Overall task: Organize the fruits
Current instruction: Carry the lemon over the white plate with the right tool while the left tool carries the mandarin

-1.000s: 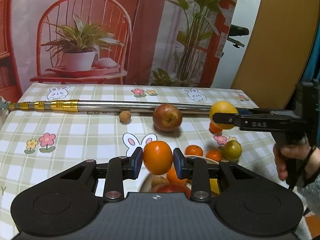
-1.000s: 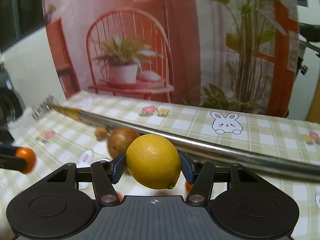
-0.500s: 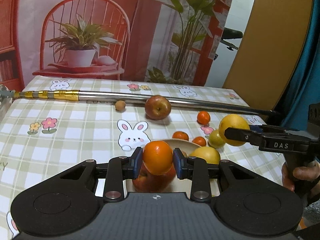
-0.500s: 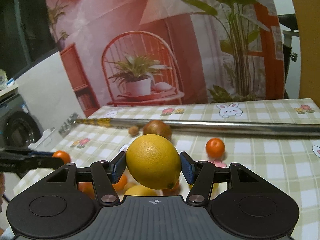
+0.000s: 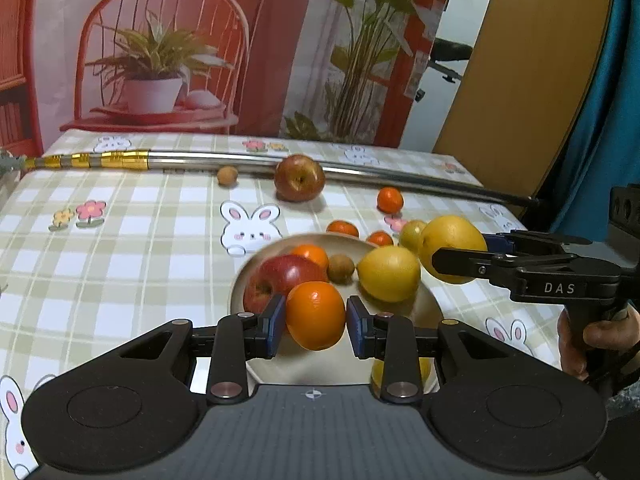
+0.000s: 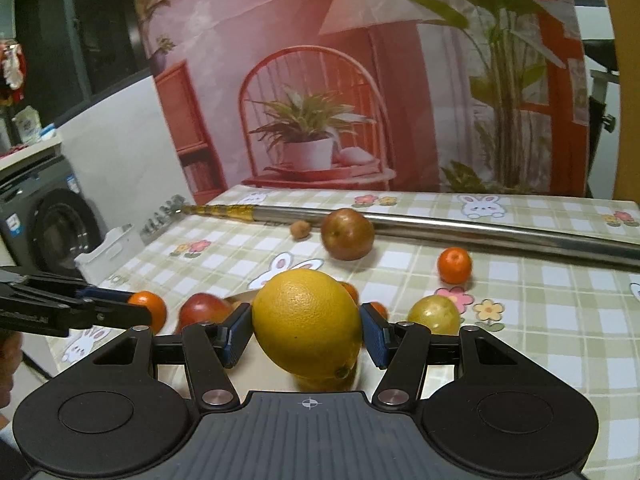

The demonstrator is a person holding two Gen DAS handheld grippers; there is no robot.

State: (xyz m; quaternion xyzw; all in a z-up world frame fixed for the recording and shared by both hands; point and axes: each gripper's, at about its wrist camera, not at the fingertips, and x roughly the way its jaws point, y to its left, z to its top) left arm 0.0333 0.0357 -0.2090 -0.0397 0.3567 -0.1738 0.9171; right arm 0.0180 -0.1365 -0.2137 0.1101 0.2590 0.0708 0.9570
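An orange point(image 5: 315, 315) is clamped by the left gripper point(image 5: 315, 326) above a plate point(image 5: 430, 304). A lemon point(image 5: 450, 240) is held by the right gripper point(image 5: 460, 258) at three o'clock.

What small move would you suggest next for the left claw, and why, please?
Probably lower the left claw a little and release: it grips an orange above the plate, where a red apple and lemon already sit.

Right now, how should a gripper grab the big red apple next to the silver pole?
Come down from above and pinch the red apple around its widest middle. It lies tipped, dimple facing the camera, with the pole right behind it, so a level approach looks blocked.
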